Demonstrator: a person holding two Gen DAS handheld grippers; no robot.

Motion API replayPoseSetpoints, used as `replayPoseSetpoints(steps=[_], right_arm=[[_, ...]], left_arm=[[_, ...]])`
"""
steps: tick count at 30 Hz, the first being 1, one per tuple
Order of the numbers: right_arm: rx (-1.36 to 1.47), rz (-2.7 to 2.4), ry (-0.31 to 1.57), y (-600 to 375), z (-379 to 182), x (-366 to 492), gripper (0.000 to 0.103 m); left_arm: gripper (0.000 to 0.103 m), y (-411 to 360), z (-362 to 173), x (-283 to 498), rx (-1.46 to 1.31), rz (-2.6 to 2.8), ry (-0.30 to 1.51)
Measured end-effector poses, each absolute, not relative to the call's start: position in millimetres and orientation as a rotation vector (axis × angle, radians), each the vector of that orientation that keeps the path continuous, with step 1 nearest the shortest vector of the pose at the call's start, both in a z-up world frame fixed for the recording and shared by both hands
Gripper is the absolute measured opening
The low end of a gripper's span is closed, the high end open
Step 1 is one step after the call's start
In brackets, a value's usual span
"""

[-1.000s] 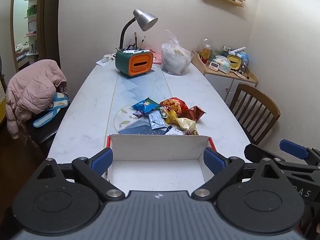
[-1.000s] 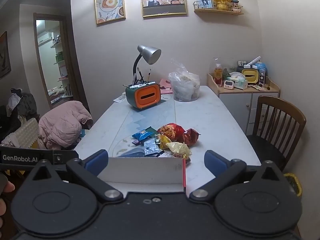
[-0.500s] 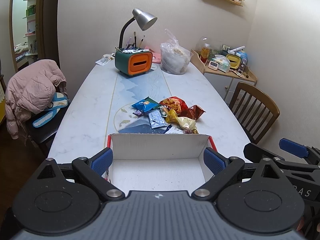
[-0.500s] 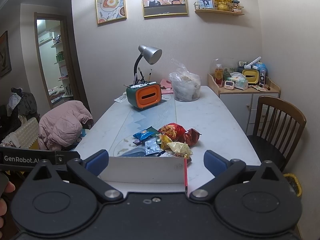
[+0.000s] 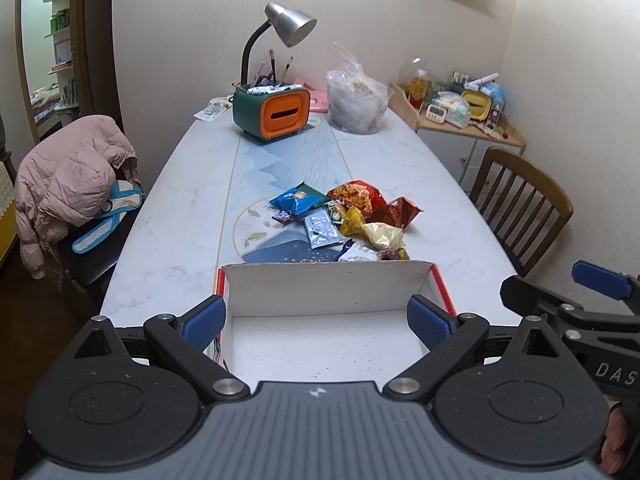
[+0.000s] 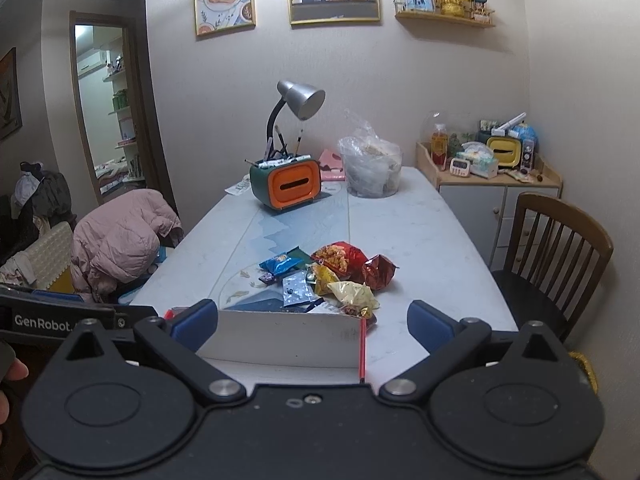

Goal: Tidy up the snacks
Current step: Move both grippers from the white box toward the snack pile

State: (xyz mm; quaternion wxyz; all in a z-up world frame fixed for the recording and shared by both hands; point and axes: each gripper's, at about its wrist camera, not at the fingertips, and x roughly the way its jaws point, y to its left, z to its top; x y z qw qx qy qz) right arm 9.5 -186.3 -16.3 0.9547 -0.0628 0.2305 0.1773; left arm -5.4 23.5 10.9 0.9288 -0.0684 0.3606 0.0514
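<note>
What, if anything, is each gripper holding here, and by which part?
Nothing is held. The left gripper and right gripper are both open, above the white cardboard box; the snack packets lie untouched on the table.

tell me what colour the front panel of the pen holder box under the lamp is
Orange, set in a dark green body; the right wrist view shows it best.

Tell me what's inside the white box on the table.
The box looks empty: its far wall and the visible floor are bare white. The near part of the floor is hidden behind the left gripper, so that part can't be checked. The snacks lie on the table beyond it.
</note>
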Motion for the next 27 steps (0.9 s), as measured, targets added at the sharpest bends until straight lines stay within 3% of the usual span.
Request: replayPoseSetpoints(steps=[11,21,27], right_arm=[[-0.064,0.449,0.418,-205,2,73,0.099],[-0.060,0.498,0.637,-211,8,140,0.096],[-0.068,0.514,0.631,-209,21,167,0.095]], left_arm=[[0.098,40,33,49,-0.102,0.165,0.791],[0.098,41,50,93,-0.036,0.211,0.793],[0.098,41,61,115,-0.015,0.215,0.802]])
